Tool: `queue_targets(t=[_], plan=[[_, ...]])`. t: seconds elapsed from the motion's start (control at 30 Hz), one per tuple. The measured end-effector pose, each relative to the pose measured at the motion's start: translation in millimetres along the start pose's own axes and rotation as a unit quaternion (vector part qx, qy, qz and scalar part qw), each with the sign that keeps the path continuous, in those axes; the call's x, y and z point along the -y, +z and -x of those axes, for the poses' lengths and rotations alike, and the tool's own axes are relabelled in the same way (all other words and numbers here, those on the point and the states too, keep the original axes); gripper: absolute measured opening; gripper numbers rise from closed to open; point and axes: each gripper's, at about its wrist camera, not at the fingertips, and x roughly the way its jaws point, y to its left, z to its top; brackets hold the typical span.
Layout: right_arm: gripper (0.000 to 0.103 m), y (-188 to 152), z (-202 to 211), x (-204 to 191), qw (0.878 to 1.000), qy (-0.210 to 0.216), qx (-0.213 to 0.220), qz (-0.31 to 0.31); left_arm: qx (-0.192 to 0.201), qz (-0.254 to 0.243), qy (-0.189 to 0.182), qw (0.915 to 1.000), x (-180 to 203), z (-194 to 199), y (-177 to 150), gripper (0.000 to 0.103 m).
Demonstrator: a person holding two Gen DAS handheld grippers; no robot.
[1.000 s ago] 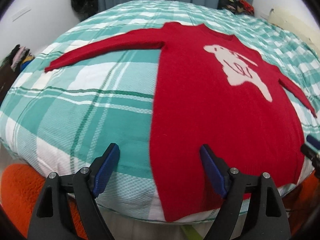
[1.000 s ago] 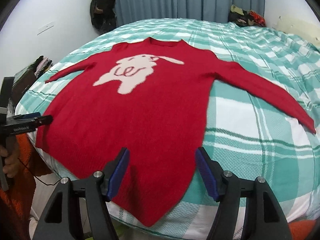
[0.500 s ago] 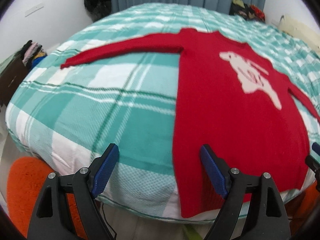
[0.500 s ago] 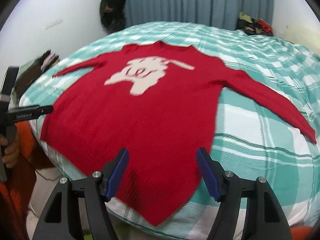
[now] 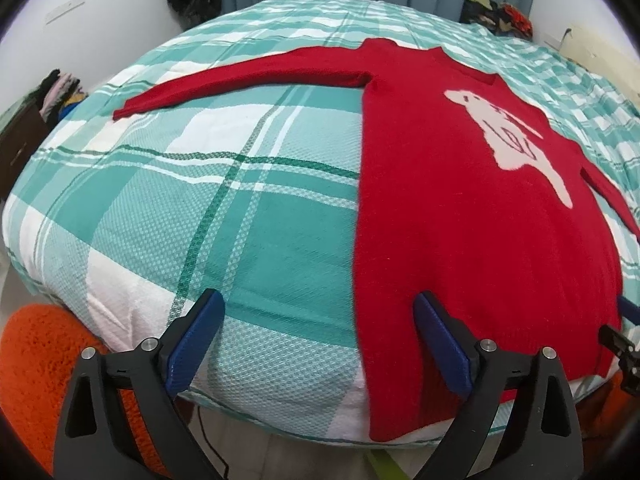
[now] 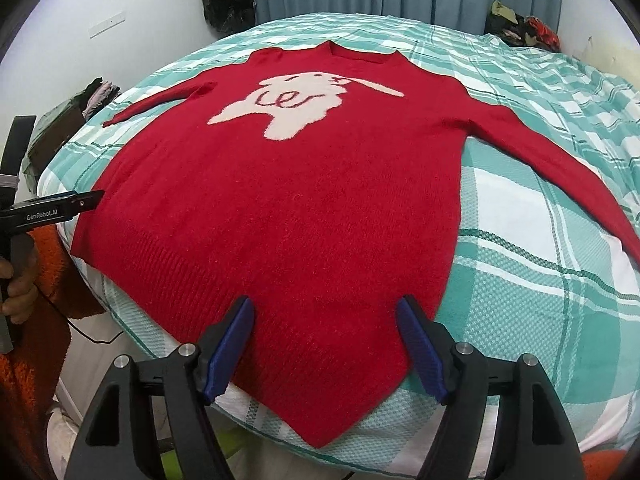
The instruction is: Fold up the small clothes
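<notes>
A red sweater (image 5: 460, 208) with a white dog motif lies flat and face up on the plaid bed (image 5: 224, 184), both sleeves spread out. It also shows in the right wrist view (image 6: 300, 208). My left gripper (image 5: 316, 332) is open and empty at the bed's near edge, over the sweater's left hem side. My right gripper (image 6: 324, 340) is open and empty just above the hem's near corner. The left gripper also shows at the left edge of the right wrist view (image 6: 52, 210), and the right gripper's tip at the right edge of the left wrist view (image 5: 624, 336).
The bed's near edge drops to the floor below the grippers. An orange fuzzy sleeve (image 5: 36, 364) is at lower left. Piles of clothes lie at the far right corner (image 6: 520, 24) and on a dresser at left (image 6: 96, 92). A curtain hangs behind.
My left gripper has shifted left, so the sweater sits further right in its view. My right gripper has shifted slightly and sits closer to the hem. Both stay open.
</notes>
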Motion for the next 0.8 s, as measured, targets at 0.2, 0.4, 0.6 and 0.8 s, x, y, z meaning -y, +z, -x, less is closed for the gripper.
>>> queue_targets(t=[0.2,0.4,0.6,0.8], plan=[[0.074,-0.4,2.0,1.4,1.0,0.005,0.0,-0.004,0.0,-0.003,0.006,1.0,1.0,-1.2,-0.4,0.098],[0.074,-0.9,3.5,1.3,1.0,0.009,0.002,-0.007,0.0,-0.002,0.008,1.0,0.4,-1.1,-1.0,0.099],[0.074,3.7,23.9,12.5,0.998,0.02,0.039,-0.04,0.009,0.005,0.012,0.9999,-3.0,7.9,1.7,0.098],[0.075,27.0,53.5,48.7,0.989,0.024,0.096,-0.112,0.045,0.038,0.023,0.998,-21.2,25.2,14.6,0.098]])
